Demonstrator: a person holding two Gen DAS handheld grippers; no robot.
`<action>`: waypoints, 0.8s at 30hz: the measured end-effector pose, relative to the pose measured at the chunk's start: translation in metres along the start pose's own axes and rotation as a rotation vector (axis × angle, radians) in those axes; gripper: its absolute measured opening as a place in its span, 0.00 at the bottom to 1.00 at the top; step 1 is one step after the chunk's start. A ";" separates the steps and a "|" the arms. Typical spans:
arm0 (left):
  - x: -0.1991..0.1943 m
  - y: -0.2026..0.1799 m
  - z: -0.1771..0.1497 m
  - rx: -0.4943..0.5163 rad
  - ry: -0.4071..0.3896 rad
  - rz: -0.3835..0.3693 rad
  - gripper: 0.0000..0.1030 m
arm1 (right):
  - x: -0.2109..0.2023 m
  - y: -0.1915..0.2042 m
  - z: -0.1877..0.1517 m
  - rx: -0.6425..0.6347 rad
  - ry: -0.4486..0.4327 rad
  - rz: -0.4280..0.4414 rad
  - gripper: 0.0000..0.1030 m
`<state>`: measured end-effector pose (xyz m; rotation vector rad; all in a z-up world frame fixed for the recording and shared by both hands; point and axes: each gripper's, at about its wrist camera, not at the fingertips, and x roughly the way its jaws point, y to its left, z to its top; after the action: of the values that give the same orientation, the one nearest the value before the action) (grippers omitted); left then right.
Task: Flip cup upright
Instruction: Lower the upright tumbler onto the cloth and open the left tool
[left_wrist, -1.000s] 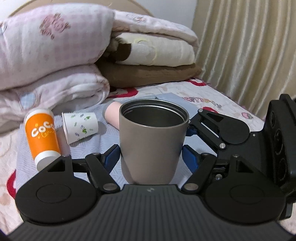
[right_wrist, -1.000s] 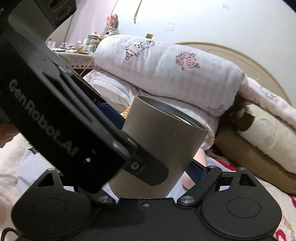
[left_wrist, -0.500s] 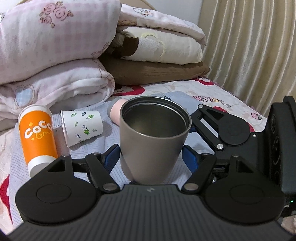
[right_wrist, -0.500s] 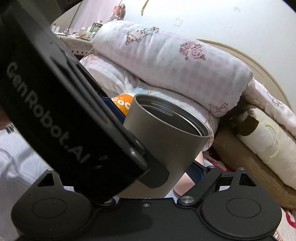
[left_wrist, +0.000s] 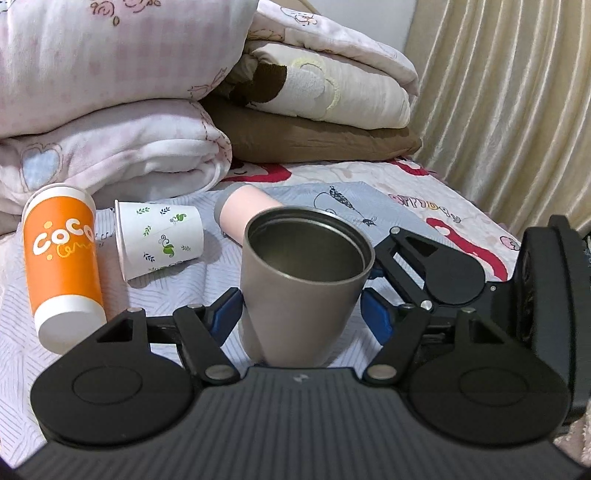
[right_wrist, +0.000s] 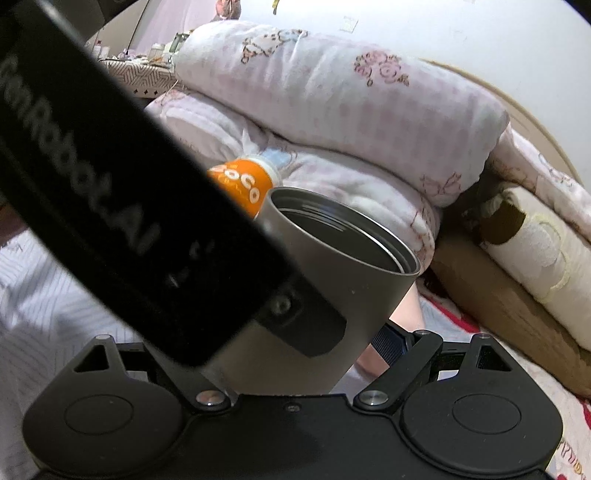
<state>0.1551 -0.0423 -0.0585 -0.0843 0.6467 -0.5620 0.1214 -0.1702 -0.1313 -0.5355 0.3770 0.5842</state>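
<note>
Cup (left_wrist: 303, 288): mouth up, leaning slightly, between both grippers' fingers.
Left gripper (left_wrist: 299, 314): fingers spread, gaps either side of cup.
Right gripper (right_wrist: 295, 347): grip cannot be told; left gripper blocks view.

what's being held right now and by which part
The grey metal cup, mouth up, sits between both grippers' jaws at its lower body; whether either truly clamps it cannot be told.

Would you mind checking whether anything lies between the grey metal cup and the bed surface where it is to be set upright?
Nothing visible does. The grey metal cup sits mouth-up between both grippers over bare striped cloth; the paper cup and orange cup lie off to its left.
</note>
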 end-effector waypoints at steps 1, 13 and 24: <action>0.000 0.000 0.000 0.000 -0.001 -0.003 0.67 | 0.001 0.001 -0.001 0.000 0.007 0.003 0.89; -0.001 -0.002 -0.001 0.013 0.009 -0.002 0.67 | 0.006 -0.004 0.001 0.026 0.014 0.009 0.88; -0.008 -0.004 0.000 -0.026 0.005 -0.005 0.68 | 0.000 -0.007 0.012 0.085 0.044 0.009 0.92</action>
<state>0.1482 -0.0414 -0.0538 -0.1093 0.6595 -0.5587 0.1276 -0.1684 -0.1188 -0.4658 0.4442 0.5631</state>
